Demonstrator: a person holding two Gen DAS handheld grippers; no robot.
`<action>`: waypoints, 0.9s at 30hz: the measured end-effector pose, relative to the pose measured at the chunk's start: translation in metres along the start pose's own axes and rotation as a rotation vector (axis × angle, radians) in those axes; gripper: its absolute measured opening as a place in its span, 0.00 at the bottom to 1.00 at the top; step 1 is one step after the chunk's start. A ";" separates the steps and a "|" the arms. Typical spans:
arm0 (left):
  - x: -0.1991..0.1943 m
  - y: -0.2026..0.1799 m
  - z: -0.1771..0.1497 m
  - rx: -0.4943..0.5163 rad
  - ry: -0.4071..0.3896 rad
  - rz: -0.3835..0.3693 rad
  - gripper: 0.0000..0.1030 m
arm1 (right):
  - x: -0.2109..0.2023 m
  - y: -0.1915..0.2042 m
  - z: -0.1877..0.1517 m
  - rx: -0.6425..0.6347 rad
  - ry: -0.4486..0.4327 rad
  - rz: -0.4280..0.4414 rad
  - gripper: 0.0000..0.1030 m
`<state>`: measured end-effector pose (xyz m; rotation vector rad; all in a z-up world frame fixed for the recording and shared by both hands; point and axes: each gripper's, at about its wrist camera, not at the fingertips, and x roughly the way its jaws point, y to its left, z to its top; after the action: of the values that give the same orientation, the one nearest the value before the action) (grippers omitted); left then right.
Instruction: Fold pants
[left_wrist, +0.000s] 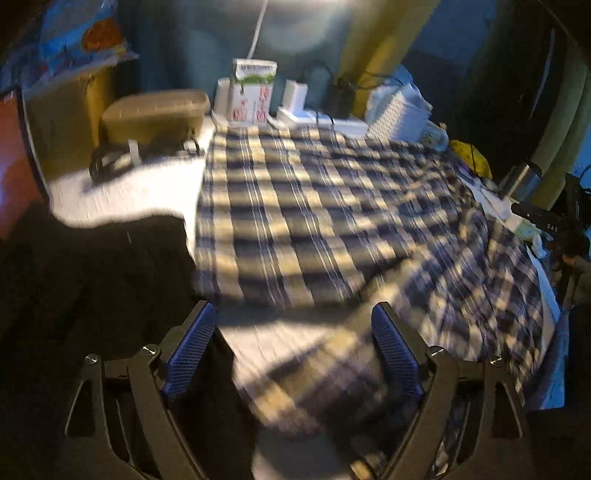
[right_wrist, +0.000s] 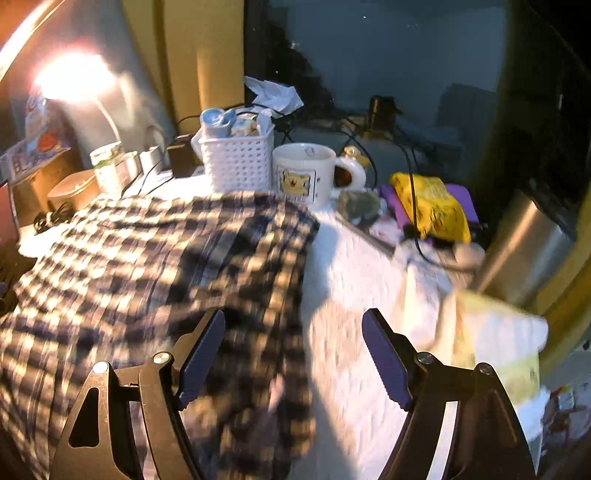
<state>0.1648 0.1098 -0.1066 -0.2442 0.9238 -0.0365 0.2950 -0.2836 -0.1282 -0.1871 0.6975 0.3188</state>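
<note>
1. While both views are blurring, the plaid pants (left_wrist: 314, 221) are lying spread across the frame centre on the white table (left_wrist: 122, 192).
2. Left gripper (left_wrist: 293, 328) is hovering with jaws apart, holding nothing.
3. Right gripper (right_wrist: 293, 336) is likewise gaping empty, straddling the pants' right edge, below the bear mug (right_wrist: 304, 173).
</note>
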 end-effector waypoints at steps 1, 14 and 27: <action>0.001 -0.001 -0.008 0.000 0.014 -0.003 0.84 | -0.004 0.002 -0.006 -0.004 0.003 0.004 0.76; 0.016 -0.025 -0.032 0.117 -0.021 0.125 0.36 | -0.001 0.004 -0.062 0.043 0.061 0.055 0.64; 0.004 -0.027 0.019 0.164 -0.125 0.194 0.06 | -0.028 0.012 -0.051 0.027 -0.005 -0.026 0.12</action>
<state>0.1849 0.0864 -0.0928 -0.0037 0.8119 0.0807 0.2402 -0.2929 -0.1490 -0.1694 0.6932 0.2843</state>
